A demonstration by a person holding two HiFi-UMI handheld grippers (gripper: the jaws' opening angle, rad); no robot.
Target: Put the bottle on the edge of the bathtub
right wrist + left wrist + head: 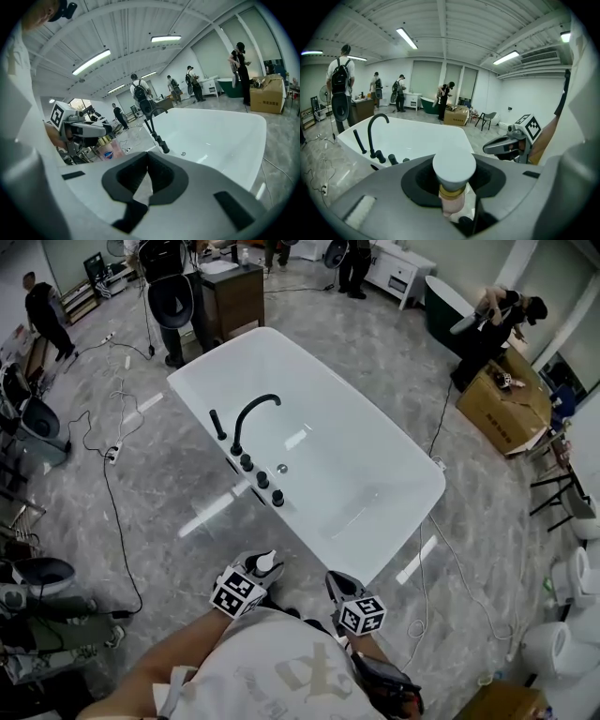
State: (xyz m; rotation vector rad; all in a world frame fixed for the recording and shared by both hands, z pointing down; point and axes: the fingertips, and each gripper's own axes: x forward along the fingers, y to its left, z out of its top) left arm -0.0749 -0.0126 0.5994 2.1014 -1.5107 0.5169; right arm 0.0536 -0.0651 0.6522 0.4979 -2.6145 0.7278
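White at the cap, gold at the collar, pale pink below: gripping the bottle (453, 166) so marked in the left tongs (453, 182), pads pressing on its body, cap pointing away from the camera. Holding it above the grey marbled floor (141, 456), just short of the bathtub (216, 354) and not touching the rim. Facing, along that near rim, a black arched faucet (255, 412) and a row of black knobs (262, 480). Carrying the right tongs (339, 585) just beside the left, likewise short of the tub. Showing those right tongs closed, tips meeting, nothing between them. Noting, far right beyond the tub, a cardboard box (502, 404) lying on the floor, and people (173, 287) standing about at the room's far side.
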